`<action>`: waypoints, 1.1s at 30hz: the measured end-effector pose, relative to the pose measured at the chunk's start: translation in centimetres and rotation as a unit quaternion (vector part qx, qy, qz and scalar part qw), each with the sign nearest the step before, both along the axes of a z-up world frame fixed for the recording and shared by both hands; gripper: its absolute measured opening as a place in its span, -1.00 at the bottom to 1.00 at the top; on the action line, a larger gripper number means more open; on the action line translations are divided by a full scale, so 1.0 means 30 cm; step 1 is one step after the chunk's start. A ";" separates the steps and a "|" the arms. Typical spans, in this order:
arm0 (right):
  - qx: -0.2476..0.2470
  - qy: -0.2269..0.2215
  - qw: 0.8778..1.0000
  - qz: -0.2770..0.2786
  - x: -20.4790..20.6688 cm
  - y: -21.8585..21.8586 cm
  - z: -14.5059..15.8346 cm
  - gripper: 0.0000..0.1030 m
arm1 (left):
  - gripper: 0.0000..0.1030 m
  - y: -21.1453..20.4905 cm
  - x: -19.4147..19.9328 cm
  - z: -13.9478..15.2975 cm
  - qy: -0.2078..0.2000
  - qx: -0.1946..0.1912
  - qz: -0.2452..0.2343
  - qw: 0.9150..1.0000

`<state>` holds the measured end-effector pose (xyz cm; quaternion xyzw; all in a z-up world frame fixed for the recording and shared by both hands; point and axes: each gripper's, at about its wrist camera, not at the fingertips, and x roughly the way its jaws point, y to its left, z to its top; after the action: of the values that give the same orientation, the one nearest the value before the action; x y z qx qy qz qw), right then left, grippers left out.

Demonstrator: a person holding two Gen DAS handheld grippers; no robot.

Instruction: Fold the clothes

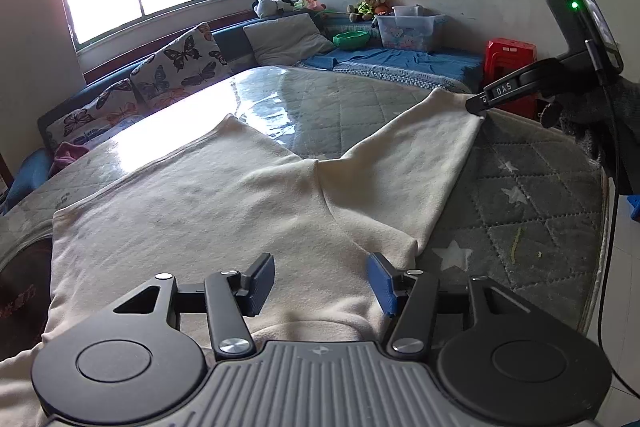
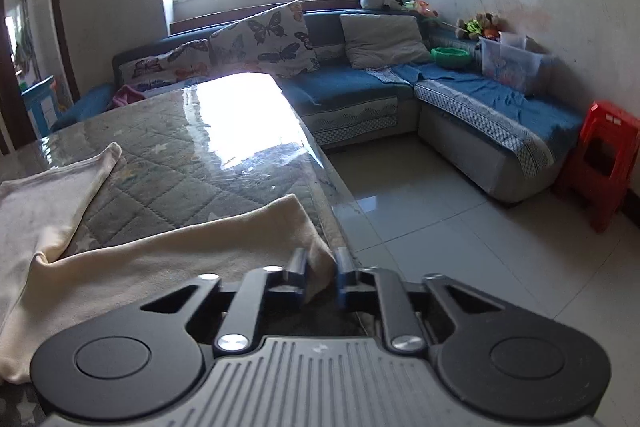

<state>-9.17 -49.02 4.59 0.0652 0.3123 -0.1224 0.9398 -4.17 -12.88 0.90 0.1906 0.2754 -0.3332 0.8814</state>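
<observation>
A pair of cream trousers (image 1: 224, 211) lies flat on the quilted grey table (image 1: 532, 199), legs spread towards the far side. My left gripper (image 1: 322, 281) is open over the waist end, its blue pads either side of the cloth without gripping it. My right gripper (image 2: 322, 277) is shut on the hem corner of the right trouser leg (image 2: 192, 251) at the table's right edge. It also shows in the left wrist view (image 1: 478, 107), pinching that hem. The other leg (image 2: 52, 195) lies flat to the left.
A blue corner sofa (image 2: 352, 91) with butterfly cushions (image 2: 272, 39) stands beyond the table under a window. A red plastic stool (image 2: 600, 163) stands by the wall on the right. A clear storage box (image 2: 512, 65) and green bowl (image 2: 450, 57) sit on the sofa. Tiled floor (image 2: 440, 227) lies right of the table.
</observation>
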 end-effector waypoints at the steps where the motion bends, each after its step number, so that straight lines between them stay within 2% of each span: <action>1: -0.011 -0.003 1.000 0.003 0.004 0.008 0.008 -0.90 | 0.10 0.000 0.000 0.000 0.000 0.001 0.000 1.000; 5: -0.054 -0.026 0.998 0.003 0.018 0.020 0.055 -0.91 | 0.12 0.004 0.005 -0.002 -0.002 0.003 -0.002 1.000; 8: -0.062 -0.016 0.998 0.005 0.046 0.026 0.033 -0.91 | 0.16 0.005 0.009 -0.002 -0.001 0.003 -0.001 1.000; 11: -0.046 0.002 0.999 0.004 0.061 0.020 -0.011 -0.91 | 0.16 0.006 0.008 0.006 0.000 0.003 0.000 1.000; 13: -0.034 -0.007 0.999 0.001 0.047 0.014 -0.005 -0.91 | 0.16 0.005 0.005 0.018 -0.002 -0.001 0.000 1.000; 16: -0.017 -0.024 1.000 0.001 0.025 -0.002 0.038 -0.91 | 0.16 -0.002 0.005 0.037 -0.007 -0.011 -0.003 1.000; 21: -0.020 -0.051 0.998 0.022 0.010 0.020 0.127 -0.91 | 0.16 -0.041 0.012 0.041 -0.005 -0.023 -0.018 1.000; 26: -0.028 -0.077 0.995 0.055 0.006 0.075 0.224 -0.91 | 0.16 -0.053 0.020 0.018 0.015 -0.027 -0.029 0.999; 29: -0.037 -0.095 0.991 0.082 0.002 0.132 0.292 -0.91 | 0.16 -0.014 0.022 0.043 0.014 -0.043 -0.018 0.999; 33: -0.047 -0.117 0.983 0.131 -0.001 0.238 0.376 -0.91 | 0.20 0.097 0.040 0.090 0.012 -0.072 0.023 0.997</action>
<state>-9.21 -41.88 15.86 -0.0065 0.1997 -0.0040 0.9798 -2.99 -9.97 3.60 0.1157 0.2655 -0.3337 0.8971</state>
